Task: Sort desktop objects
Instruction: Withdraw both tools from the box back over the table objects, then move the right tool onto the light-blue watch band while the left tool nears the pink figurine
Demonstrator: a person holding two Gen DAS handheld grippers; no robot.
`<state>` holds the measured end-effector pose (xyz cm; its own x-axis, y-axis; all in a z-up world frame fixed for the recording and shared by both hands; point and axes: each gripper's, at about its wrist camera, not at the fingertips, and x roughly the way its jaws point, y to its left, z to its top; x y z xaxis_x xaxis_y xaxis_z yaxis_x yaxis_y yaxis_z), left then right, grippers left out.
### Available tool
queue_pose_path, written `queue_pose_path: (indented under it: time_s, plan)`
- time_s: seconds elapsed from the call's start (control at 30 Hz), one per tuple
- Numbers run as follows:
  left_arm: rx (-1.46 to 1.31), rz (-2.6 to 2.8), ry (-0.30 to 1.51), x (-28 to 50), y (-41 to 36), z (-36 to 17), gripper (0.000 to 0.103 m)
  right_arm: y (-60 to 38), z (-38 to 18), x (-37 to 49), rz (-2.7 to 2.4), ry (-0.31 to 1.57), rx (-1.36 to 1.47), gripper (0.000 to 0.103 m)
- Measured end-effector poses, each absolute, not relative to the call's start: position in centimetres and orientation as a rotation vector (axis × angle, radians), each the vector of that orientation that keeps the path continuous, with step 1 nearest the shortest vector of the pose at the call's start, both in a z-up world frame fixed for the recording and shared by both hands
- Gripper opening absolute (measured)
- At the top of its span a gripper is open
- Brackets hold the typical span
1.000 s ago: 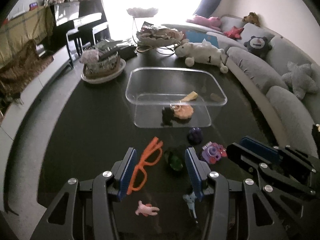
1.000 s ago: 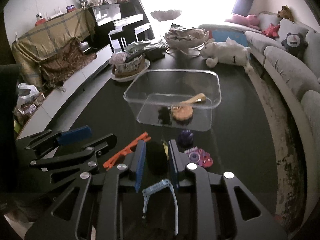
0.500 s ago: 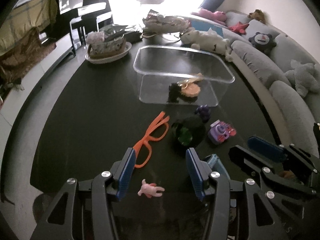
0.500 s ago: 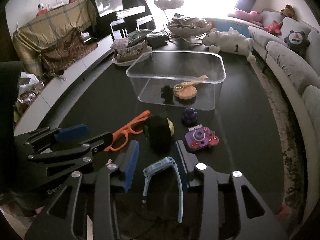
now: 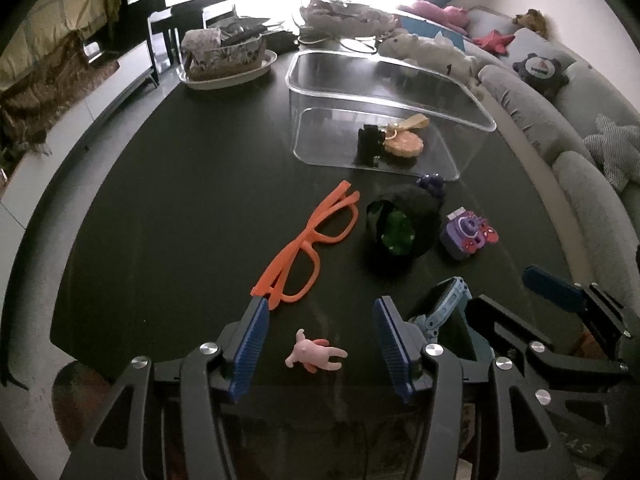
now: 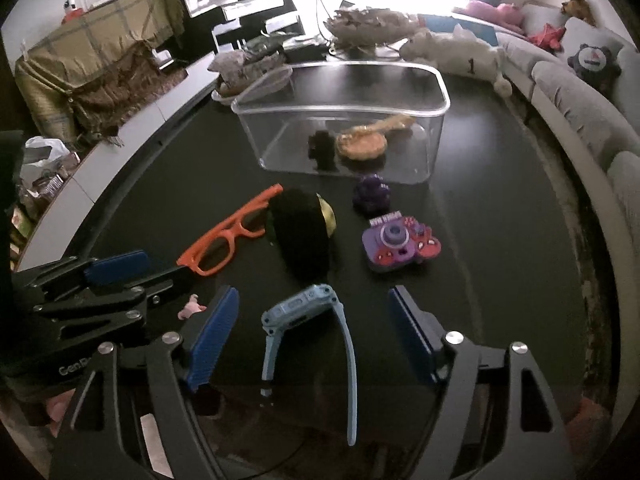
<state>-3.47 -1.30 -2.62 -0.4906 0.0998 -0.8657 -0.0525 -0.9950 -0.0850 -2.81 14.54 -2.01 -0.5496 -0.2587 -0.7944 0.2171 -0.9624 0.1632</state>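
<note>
On the dark table lie orange glasses point(image 5: 308, 246) point(image 6: 228, 238), a black round toy with a green inside point(image 5: 400, 226) point(image 6: 300, 236), a purple toy camera point(image 5: 466, 234) point(image 6: 398, 244), a small purple figure point(image 6: 372, 192), a blue watch point(image 6: 308, 320) point(image 5: 444, 308) and a pink figurine point(image 5: 316, 354). A clear bin point(image 5: 384, 80) point(image 6: 344, 112) behind them holds an orange keychain point(image 6: 362, 144) and a black toy. My left gripper point(image 5: 320, 322) is open, with the pink figurine between its fingers. My right gripper point(image 6: 314, 312) is open around the blue watch.
A bowl of clutter point(image 5: 228, 56) stands at the back left, a dish and a white plush toy point(image 6: 460, 54) at the back. A grey sofa point(image 5: 580, 152) curves along the right edge. The table's near edge lies just under both grippers.
Both grippers have pulled back toward the near edge. The right gripper let go of the black round toy and opened wide; it now frames the blue watch. The left gripper now frames the pink figurine.
</note>
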Motion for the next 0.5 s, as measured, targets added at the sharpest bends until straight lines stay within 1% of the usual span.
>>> queue_pose_path:
  time_s: [0.13, 0.3, 0.5]
  plan:
    - [-1.536, 2.662, -0.045, -3.1, -1.4, -3.2, 0.051, 14.1, -2.6, -2.8, -2.537, -0.038, 1.328, 0.067]
    - [-1.55, 2.66, -0.026, -3.0, -1.3, -4.0, 0.051, 13.5, -3.3, -2.7, -2.519, -0.019, 1.33, 0.057]
    - [-1.561, 2.653, -0.025, -3.1, -1.3, -4.5, 0.051, 13.5, -3.8, -3.0, -2.51, -0.001, 1.325, 0.057]
